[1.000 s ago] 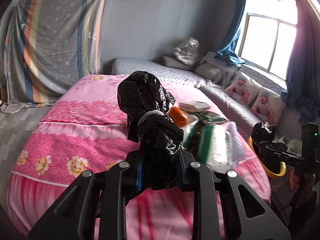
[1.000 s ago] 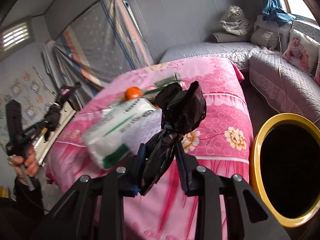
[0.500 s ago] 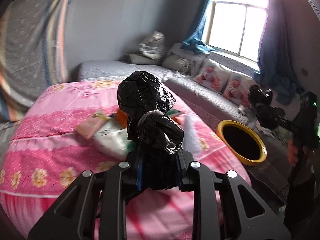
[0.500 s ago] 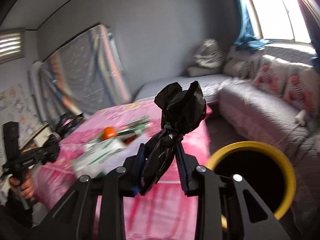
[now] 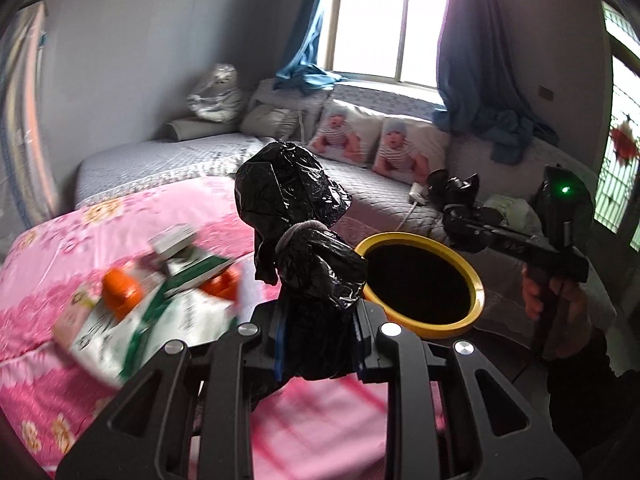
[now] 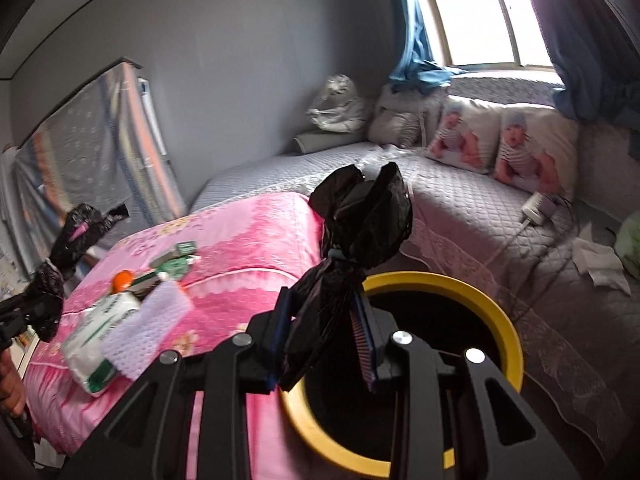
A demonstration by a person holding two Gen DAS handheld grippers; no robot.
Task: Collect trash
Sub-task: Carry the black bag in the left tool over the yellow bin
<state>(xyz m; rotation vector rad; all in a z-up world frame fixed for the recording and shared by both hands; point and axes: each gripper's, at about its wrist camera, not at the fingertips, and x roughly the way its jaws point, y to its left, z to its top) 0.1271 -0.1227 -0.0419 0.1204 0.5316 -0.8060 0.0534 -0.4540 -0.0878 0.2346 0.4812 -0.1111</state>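
My left gripper (image 5: pixel 320 344) is shut on a crumpled black plastic bag (image 5: pixel 296 200) that stands up between its fingers. My right gripper (image 6: pixel 324 340) is shut on a second twisted black plastic bag (image 6: pixel 368 216). A yellow-rimmed bin (image 6: pixel 508 336) with a dark inside sits on the floor right under the right gripper, beside the pink bed (image 6: pixel 248 240). In the left wrist view the bin (image 5: pixel 420 237) lies just beyond the bag, and the right gripper (image 5: pixel 456 200) shows behind it, held by a hand (image 5: pixel 556 296). Trash lies on the bed: a white-green packet (image 6: pixel 92 332), an orange piece (image 6: pixel 122 279), a small box (image 5: pixel 174 240).
A grey quilted couch (image 6: pixel 460 208) with two printed cushions (image 6: pixel 460 136) runs under the window (image 5: pixel 384 28). A charger (image 6: pixel 536 204) and crumpled tissue (image 6: pixel 600 264) lie on it. Blue curtains (image 5: pixel 472 80) hang at the window. A striped sheet (image 6: pixel 92 152) covers the far wall.
Both views have swung right, away from the bed and toward the window. The yellow bin has come close under the right gripper. Both grips on the black bags are unchanged.
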